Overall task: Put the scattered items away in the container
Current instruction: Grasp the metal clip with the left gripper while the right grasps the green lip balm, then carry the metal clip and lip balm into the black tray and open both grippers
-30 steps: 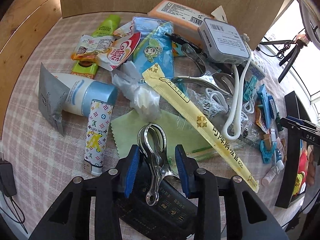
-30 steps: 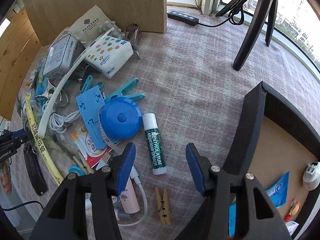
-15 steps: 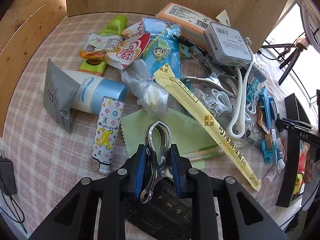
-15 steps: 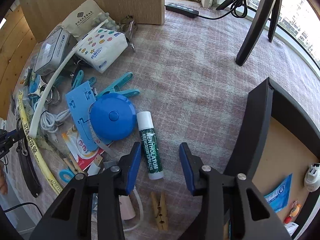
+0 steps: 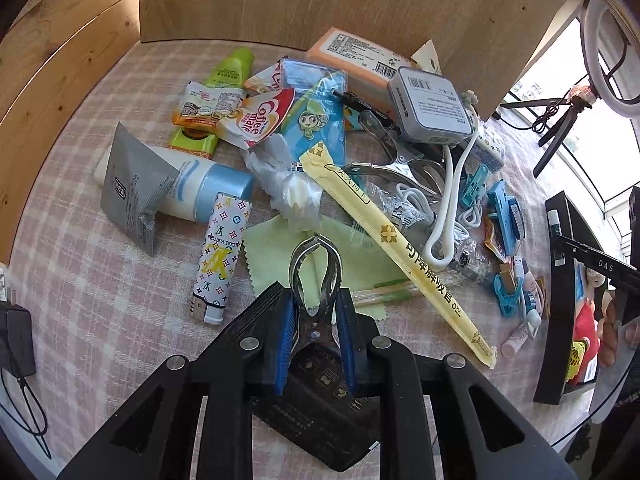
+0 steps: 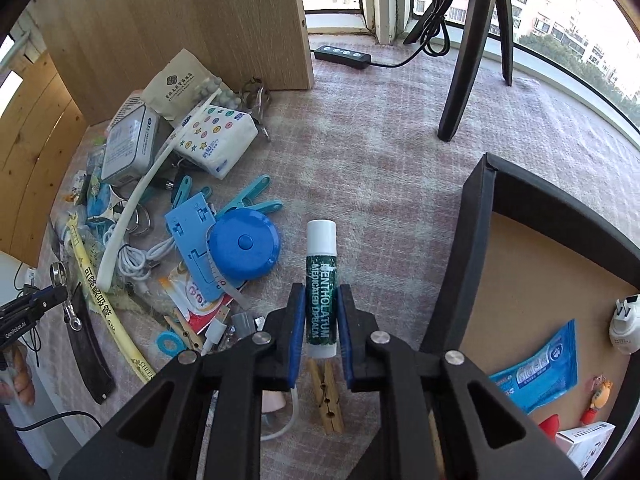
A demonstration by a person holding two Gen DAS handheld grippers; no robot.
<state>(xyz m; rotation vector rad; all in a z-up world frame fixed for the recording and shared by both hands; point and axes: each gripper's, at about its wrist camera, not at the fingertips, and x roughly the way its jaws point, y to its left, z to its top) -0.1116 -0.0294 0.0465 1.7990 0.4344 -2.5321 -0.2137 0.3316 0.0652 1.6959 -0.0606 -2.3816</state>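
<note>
The left hand-held gripper [image 5: 314,332] is closed on a metal clip [image 5: 315,280], pads pinching its handle end while its looped jaws point forward over a green cloth [image 5: 320,256]. The right hand-held gripper [image 6: 319,332] is clamped around the lower half of a green lip balm stick [image 6: 321,280], its white cap pointing away; whether the stick is off the counter [image 6: 400,184] yet is hard to tell.

Just right of that grip stands the black container [image 6: 476,248], holding only a few things: a blue packet [image 6: 540,368], a white plug [image 6: 626,324], a small figure and a white box at its near edge.

Most of the work looks undone. Beside the balm lie a blue tape measure [image 6: 244,246], blue pegs, a wooden clothespin [image 6: 326,392], a tissue pack [image 6: 218,140] and a white cable. In the left view the pile runs on: a yellow chopstick sleeve [image 5: 400,252], a patterned lighter [image 5: 220,264], a white tube [image 5: 200,192], snack sachets and a grey tin [image 5: 432,106].
</note>
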